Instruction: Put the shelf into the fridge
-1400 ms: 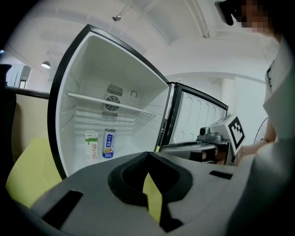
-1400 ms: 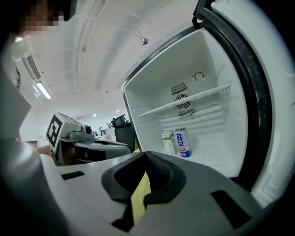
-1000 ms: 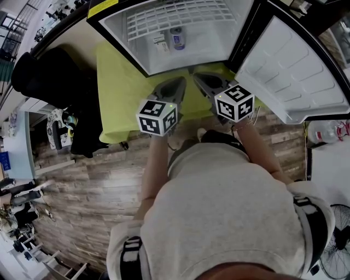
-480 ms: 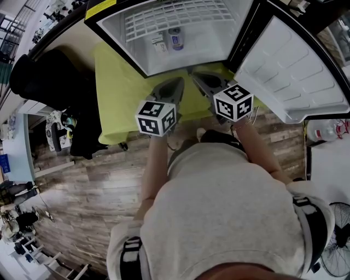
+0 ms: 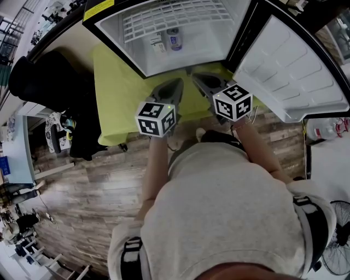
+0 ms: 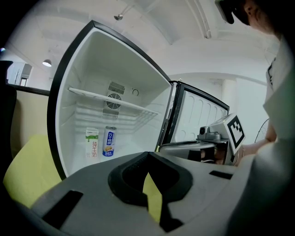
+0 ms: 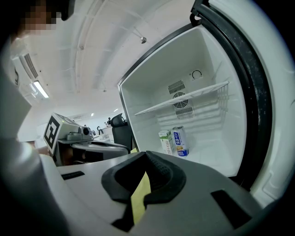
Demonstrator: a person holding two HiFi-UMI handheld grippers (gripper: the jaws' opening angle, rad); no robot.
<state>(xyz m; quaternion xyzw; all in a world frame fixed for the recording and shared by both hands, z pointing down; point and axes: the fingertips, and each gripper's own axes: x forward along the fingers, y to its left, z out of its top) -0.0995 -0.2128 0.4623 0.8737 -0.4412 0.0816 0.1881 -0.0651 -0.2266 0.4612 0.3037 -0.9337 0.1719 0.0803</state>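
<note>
The fridge (image 5: pixel 134 52) stands open in front of me. A white wire shelf (image 5: pixel 175 13) sits across its upper part, level on the side rails in the left gripper view (image 6: pixel 110 99) and the right gripper view (image 7: pixel 184 103). Under the shelf stand a milk carton (image 5: pixel 158 42) and a can (image 5: pixel 175 38). My left gripper (image 5: pixel 178 85) and right gripper (image 5: pixel 198 79) hang side by side just outside the fridge's front edge. Both are shut with nothing between the jaws. Each gripper view shows its own closed jaws, left gripper (image 6: pixel 150 179) and right gripper (image 7: pixel 140 184), pointing at the fridge.
The fridge door (image 5: pixel 295 71) swings open to the right. A yellow-green surface (image 5: pixel 117 98) lies under the grippers. A black chair (image 5: pixel 38 71) is at the left, a water bottle (image 5: pixel 325 131) and a fan (image 5: pixel 336 235) at the right. Wood floor is below.
</note>
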